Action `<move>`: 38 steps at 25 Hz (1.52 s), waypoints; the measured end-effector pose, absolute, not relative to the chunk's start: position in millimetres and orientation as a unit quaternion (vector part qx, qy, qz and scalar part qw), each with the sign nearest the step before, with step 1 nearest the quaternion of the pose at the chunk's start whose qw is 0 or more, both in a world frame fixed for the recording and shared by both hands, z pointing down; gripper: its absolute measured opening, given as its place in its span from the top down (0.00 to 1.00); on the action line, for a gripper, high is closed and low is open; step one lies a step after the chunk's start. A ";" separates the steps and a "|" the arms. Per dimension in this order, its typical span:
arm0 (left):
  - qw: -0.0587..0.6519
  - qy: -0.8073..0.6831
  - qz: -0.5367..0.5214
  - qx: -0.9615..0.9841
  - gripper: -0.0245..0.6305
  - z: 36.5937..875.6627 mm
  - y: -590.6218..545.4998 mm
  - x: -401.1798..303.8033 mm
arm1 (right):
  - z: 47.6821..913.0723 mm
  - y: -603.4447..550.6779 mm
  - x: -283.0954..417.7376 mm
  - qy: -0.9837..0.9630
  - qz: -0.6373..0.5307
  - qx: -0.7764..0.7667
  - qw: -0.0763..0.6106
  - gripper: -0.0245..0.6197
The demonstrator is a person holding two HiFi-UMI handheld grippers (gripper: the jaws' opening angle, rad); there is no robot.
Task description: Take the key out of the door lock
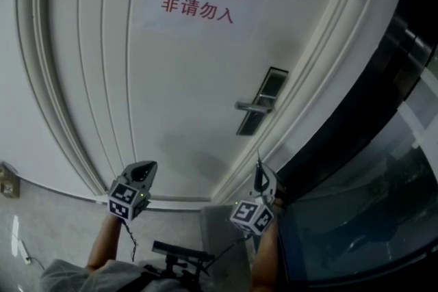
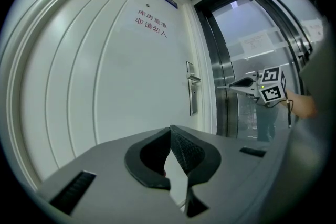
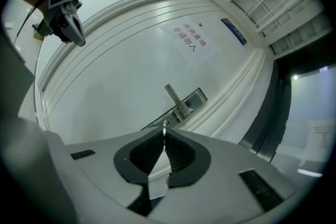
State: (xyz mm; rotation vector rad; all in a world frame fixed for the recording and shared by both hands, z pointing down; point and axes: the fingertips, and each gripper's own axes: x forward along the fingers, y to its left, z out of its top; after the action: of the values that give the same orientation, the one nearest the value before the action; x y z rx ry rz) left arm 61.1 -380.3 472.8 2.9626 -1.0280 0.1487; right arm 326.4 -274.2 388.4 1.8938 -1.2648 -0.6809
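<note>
Fingers of the right gripper (image 3: 164, 136) are pressed shut on a thin silver metal key (image 3: 164, 124), held apart from the white panelled door's (image 3: 131, 71) steel lock plate (image 3: 197, 97); the left gripper (image 2: 170, 134) is closed, empty.

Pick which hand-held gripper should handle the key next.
Right. The right hand-held gripper is shut on a thin metal strip, apparently the key, below the door handle. The left hand-held gripper is shut, empty, farther left.

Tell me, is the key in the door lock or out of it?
Out. The right gripper has its jaws shut on a thin silver key, held clear of the lock plate on the door.
</note>
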 end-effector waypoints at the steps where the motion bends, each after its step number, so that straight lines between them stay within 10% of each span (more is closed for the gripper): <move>1: 0.000 -0.326 0.047 0.944 0.96 472.2 -378.7 61.0 | 389.4 -269.5 323.6 -0.502 -0.252 0.746 0.357 0.93; 18: 0.005 -0.319 0.044 0.947 0.96 477.4 -360.6 64.6 | 427.7 -221.7 295.5 -0.597 -0.046 0.795 0.102 0.93; 38: 0.001 -0.325 0.041 0.945 0.96 475.4 -349.9 64.5 | 454.6 -204.6 297.3 -0.599 0.001 0.800 0.047 0.93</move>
State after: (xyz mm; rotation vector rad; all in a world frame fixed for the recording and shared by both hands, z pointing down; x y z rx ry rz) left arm 64.5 -349.9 475.4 2.9660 -1.0190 0.1281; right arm 297.3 -204.6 454.6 2.4400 -1.8275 0.0022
